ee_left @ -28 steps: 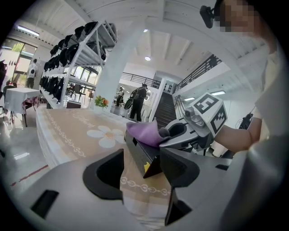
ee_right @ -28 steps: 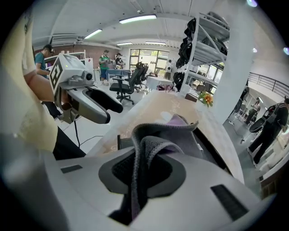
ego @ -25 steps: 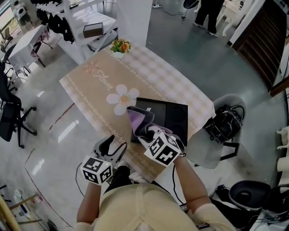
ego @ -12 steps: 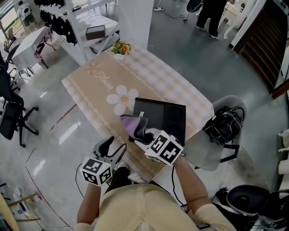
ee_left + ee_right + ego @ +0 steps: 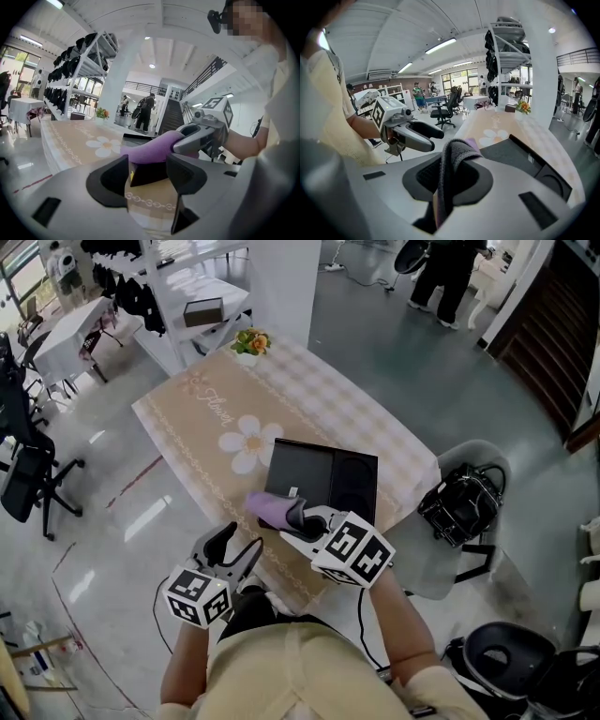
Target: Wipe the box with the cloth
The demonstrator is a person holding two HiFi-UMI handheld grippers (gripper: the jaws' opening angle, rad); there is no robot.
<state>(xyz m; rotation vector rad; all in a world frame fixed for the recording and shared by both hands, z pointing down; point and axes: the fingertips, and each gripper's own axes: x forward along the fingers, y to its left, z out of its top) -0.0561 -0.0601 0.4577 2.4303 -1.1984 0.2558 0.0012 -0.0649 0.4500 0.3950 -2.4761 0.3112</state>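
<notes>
Cloth (image 5: 269, 508) has slid back to the near-left corner of the box (image 5: 319, 472), clamped in the right hand-held gripper (image 5: 296, 516); bare box lies at one o'clock. Left hand-held gripper (image 5: 236, 547) gapes empty.

The head view looks steeply down from above the person and takes in the whole table (image 5: 309, 399), with both grippers near its bottom edge. The left gripper (image 5: 234, 547) view sits low at the table's near edge, close behind its parted jaws, facing far and right. The right gripper (image 5: 295, 515) view sits higher, just behind jaws closed on the cloth (image 5: 451, 161), facing far and left. All three views share the box (image 5: 319, 479) and the flower pot (image 5: 248, 338). Each gripper view also catches the other gripper.
</notes>
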